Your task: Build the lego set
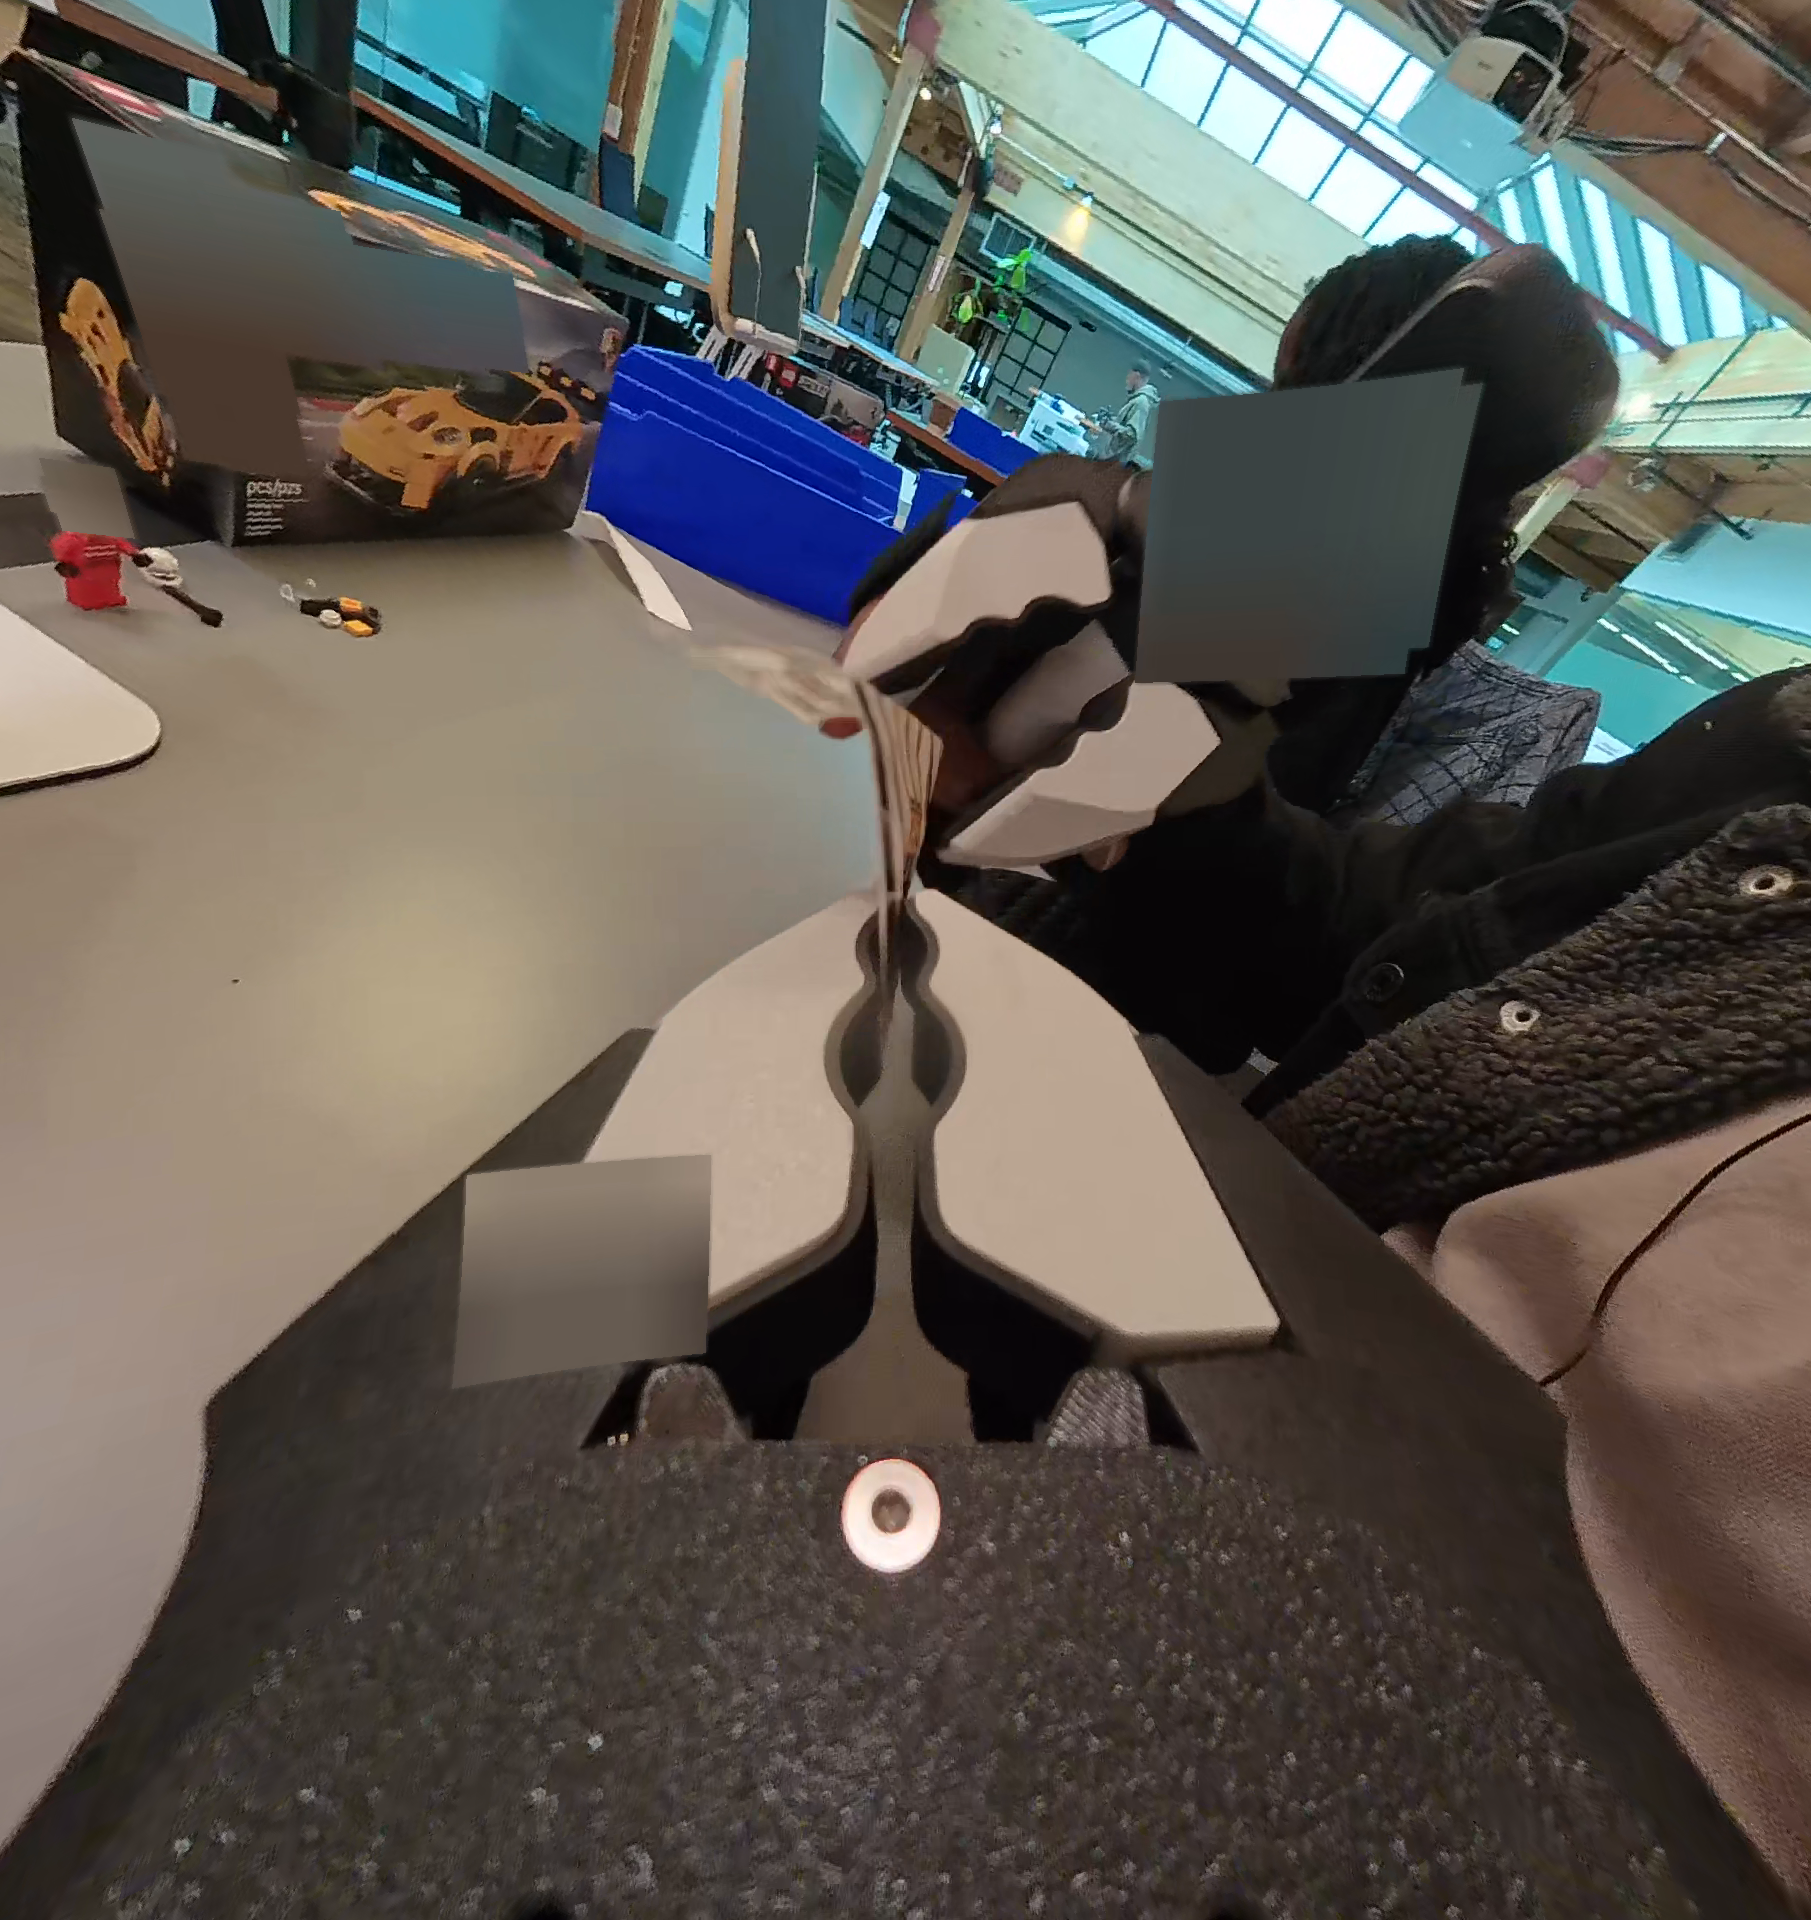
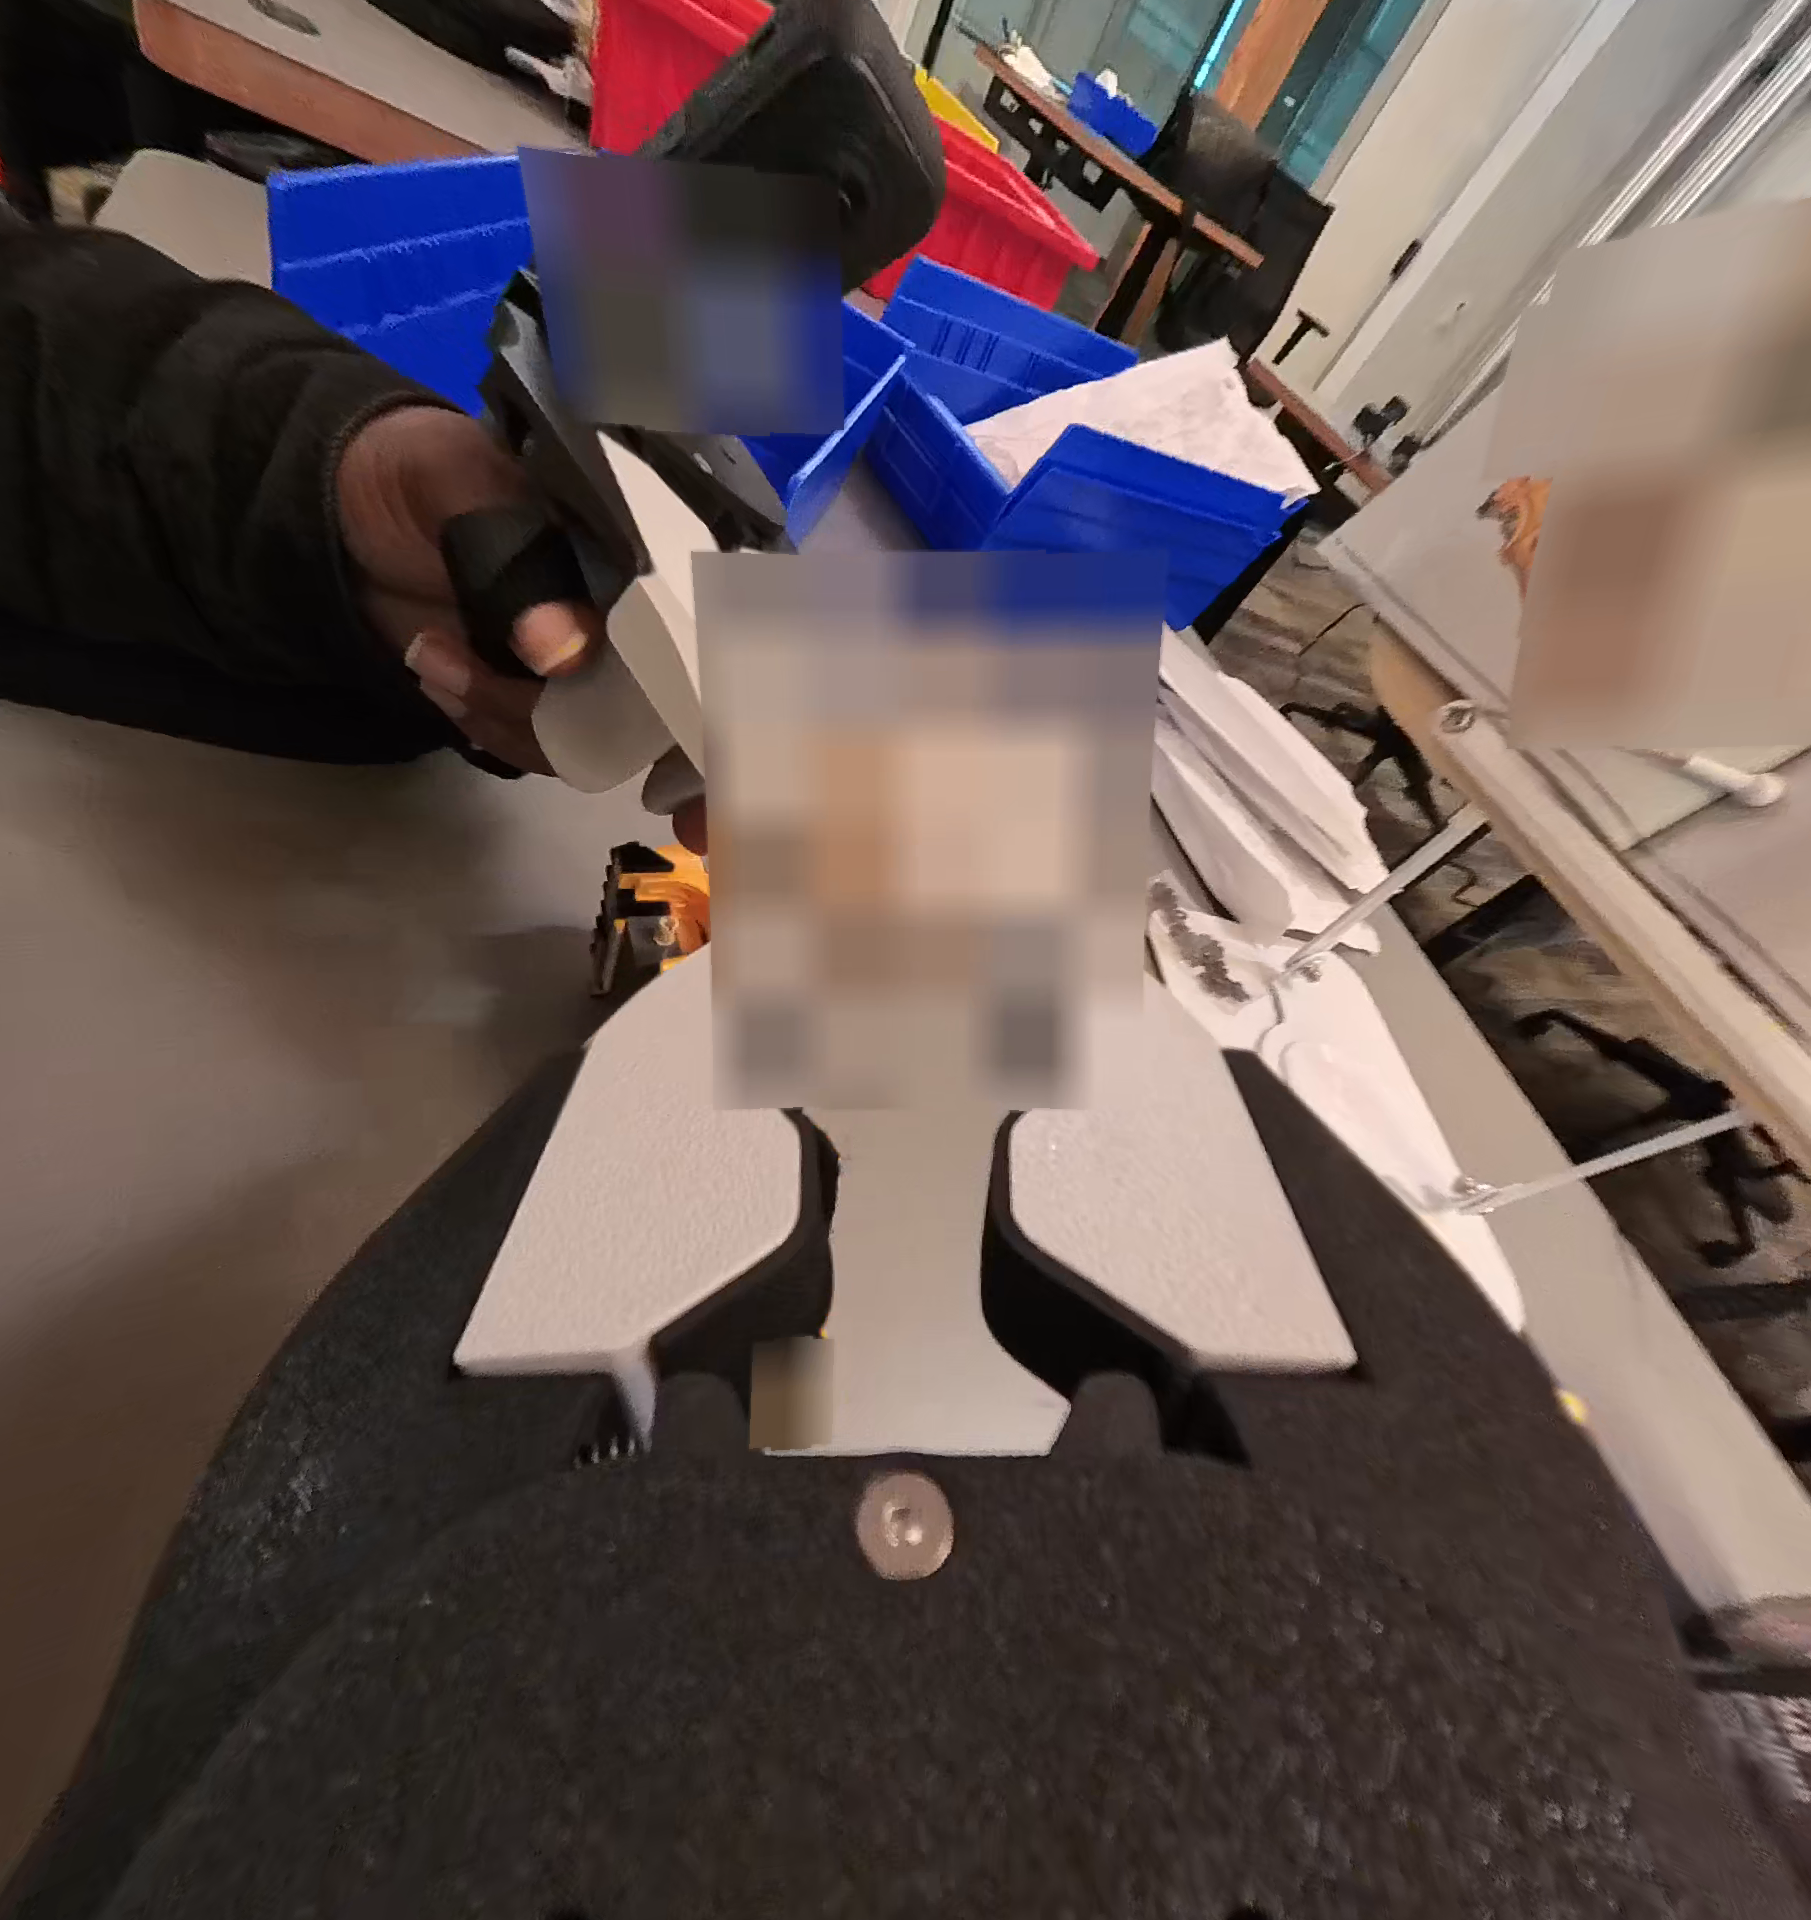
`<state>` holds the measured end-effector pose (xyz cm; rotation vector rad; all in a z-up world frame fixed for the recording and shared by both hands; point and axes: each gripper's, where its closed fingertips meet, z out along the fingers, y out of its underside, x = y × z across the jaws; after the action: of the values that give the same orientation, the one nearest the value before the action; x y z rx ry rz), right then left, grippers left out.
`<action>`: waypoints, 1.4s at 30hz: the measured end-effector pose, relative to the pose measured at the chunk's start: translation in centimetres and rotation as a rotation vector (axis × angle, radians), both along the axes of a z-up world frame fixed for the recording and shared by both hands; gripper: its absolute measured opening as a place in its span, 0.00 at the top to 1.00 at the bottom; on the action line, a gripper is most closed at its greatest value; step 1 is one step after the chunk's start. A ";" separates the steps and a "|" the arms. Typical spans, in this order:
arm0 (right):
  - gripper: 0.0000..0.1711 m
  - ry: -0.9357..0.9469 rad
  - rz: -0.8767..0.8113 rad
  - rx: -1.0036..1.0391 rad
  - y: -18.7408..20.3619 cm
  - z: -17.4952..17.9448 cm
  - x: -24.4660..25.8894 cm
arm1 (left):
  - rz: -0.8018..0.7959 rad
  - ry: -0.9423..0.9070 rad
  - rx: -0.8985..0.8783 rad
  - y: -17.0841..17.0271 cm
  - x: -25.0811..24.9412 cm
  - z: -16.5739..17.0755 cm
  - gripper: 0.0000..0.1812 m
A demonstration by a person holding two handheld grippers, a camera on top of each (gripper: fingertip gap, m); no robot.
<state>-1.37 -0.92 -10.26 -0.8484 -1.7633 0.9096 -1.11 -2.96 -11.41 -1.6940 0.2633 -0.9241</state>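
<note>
1. My left gripper (image 1: 896, 935) had its jaws closed on a thin printed sheet (image 1: 896, 800), likely the stickers or instructions.
2. My right gripper (image 1: 994, 717) had the sheet's other end between jaws standing slightly apart; whether they gripped it I could not tell.
3. On the desk (image 1: 361, 831) beyond lay loose lego pieces (image 1: 345, 615), a red piece (image 1: 93, 568) and the set's box (image 1: 361, 416).
4. I judged building paused; next, free the sheet gently.

Matt grey table (image 1: 309, 883); glossy cardboard box (image 1: 361, 457); blue bins (image 2: 1088, 499), probably plastic
</note>
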 end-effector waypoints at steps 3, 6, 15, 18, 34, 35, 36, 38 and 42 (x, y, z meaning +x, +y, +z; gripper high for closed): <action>0.82 0.041 -0.014 0.107 -0.4 0.6 0.1 | 0.008 -0.007 -0.025 0.2 -0.1 -0.3 1.00; 0.82 0.053 -0.017 0.197 -0.9 0.7 0.1 | 0.004 -0.045 -0.054 0.2 -0.2 -0.5 1.00; 0.81 -0.062 0.058 0.095 -2.2 -1.8 -0.2 | -0.070 -0.004 -0.021 -0.4 1.3 -0.4 1.00; 0.83 -0.075 0.102 0.017 -2.7 -1.6 0.0 | -0.093 0.032 0.007 -0.8 1.7 -0.3 1.00; 0.95 -0.083 0.216 -0.086 -3.8 -1.1 1.1 | -0.104 0.264 0.220 -1.6 2.8 0.0 1.00; 0.96 -0.076 0.220 -0.091 -3.8 -0.9 1.2 | -0.102 0.274 0.225 -1.6 2.8 0.0 1.00; 0.96 -0.076 0.224 -0.095 -3.9 -0.9 1.2 | -0.104 0.277 0.229 -1.7 2.8 0.0 1.00; 0.96 -0.077 0.228 -0.100 -3.9 -0.9 1.3 | -0.102 0.284 0.232 -1.7 2.9 0.1 1.00; 0.97 -0.089 0.226 -0.117 -3.8 -1.1 1.2 | -0.091 0.296 0.220 -1.5 2.7 -0.2 1.00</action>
<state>-0.17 -4.76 -11.39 -0.7844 -1.9260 1.1471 1.63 -4.51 -11.59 -1.6201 0.6220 -0.6791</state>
